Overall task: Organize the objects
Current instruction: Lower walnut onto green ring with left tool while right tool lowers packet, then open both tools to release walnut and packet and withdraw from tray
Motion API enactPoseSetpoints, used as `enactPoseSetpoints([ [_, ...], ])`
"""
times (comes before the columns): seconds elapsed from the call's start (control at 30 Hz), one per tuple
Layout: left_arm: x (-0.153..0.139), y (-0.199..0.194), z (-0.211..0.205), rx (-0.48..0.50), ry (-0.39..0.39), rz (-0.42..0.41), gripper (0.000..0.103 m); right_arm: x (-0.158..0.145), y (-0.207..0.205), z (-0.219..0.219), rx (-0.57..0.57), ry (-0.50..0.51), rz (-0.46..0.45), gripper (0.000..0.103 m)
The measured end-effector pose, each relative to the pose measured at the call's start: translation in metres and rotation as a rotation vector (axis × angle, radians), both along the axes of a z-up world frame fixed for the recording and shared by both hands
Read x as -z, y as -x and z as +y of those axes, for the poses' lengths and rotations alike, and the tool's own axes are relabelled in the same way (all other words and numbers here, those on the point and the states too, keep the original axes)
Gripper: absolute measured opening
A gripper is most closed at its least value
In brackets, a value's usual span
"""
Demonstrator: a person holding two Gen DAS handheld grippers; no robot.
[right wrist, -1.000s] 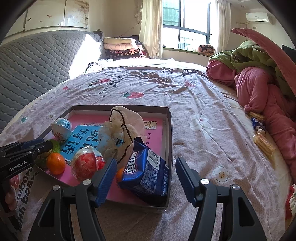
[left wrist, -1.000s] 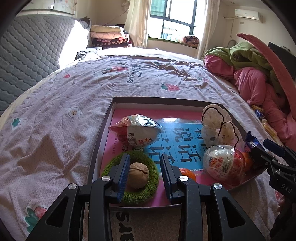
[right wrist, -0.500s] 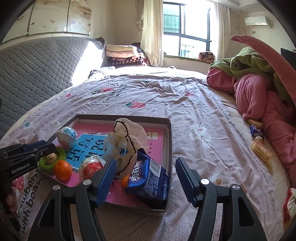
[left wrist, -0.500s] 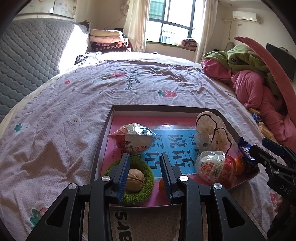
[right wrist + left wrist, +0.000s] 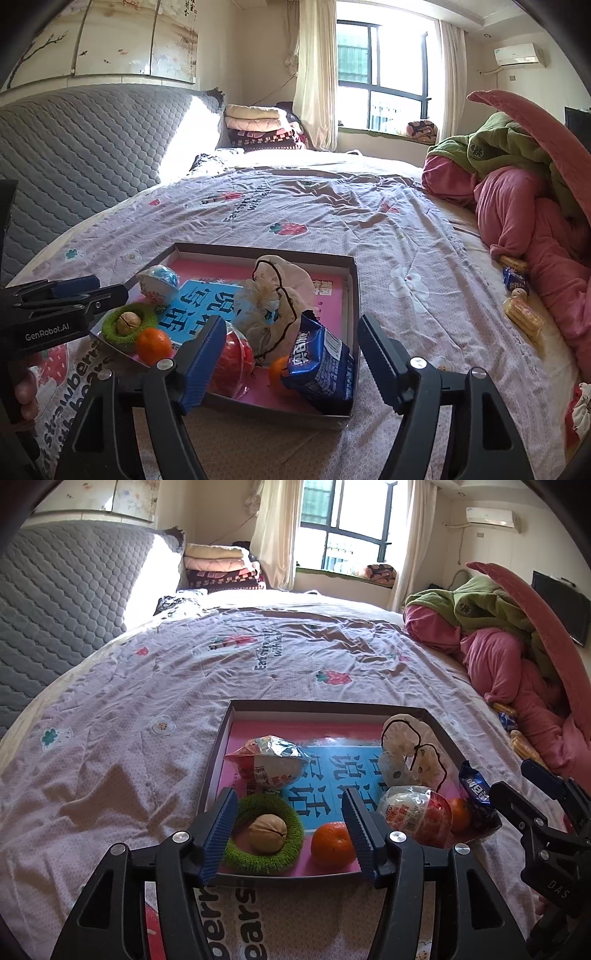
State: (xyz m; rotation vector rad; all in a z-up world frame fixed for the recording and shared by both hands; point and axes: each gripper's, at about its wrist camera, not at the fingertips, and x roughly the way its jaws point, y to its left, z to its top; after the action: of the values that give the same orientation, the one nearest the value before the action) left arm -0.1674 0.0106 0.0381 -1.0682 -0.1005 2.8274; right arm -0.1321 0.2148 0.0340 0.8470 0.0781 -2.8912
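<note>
A dark shallow box (image 5: 325,706) (image 5: 352,291) with a pink and blue lining lies on the bed. It holds a walnut (image 5: 267,829) (image 5: 128,319) inside a green ring (image 5: 291,840), an orange (image 5: 331,843) (image 5: 154,344), a red-and-white plastic egg (image 5: 417,814), a foil-topped egg (image 5: 271,760), a white drawstring pouch (image 5: 410,742) (image 5: 277,295), a blue snack packet (image 5: 319,363) and a second orange (image 5: 277,371). My left gripper (image 5: 290,825) is open and empty just before the box's near edge. My right gripper (image 5: 291,354) is open and empty at the box's near right corner.
Loose snacks (image 5: 519,302) lie on the sheet by a pile of pink and green bedding (image 5: 517,184) at the right. A grey quilted headboard (image 5: 55,602) stands at the left. Folded blankets (image 5: 221,566) are stacked by the window.
My left gripper's jaws have opened wide and pulled back from the walnut, which stays in the green ring. Both grippers have backed away from the box a little.
</note>
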Motion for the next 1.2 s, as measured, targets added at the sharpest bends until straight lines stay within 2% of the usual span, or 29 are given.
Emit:
enactPoseSetpoints([
  [0.37, -0.014, -0.027, 0.002, -0.006, -0.004, 0.028, 0.068, -0.008, -0.020, -0.005, 0.033, 0.013, 0.018, 0.076],
  [0.5, -0.011, -0.039, 0.005, -0.006, 0.016, 0.033, 0.069, -0.012, -0.027, -0.006, 0.041, 0.021, 0.022, 0.080],
  [0.7, -0.002, -0.051, 0.001, -0.016, -0.001, 0.015, 0.072, -0.012, -0.039, -0.010, 0.054, 0.010, 0.024, 0.086],
  [0.9, 0.002, -0.062, -0.002, -0.024, -0.014, 0.014, 0.076, -0.011, -0.050, -0.012, 0.056, 0.013, 0.030, 0.087],
  [1.2, 0.004, -0.083, 0.003, -0.028, 0.031, 0.043, 0.076, -0.003, -0.063, -0.023, 0.050, -0.010, 0.015, 0.087],
])
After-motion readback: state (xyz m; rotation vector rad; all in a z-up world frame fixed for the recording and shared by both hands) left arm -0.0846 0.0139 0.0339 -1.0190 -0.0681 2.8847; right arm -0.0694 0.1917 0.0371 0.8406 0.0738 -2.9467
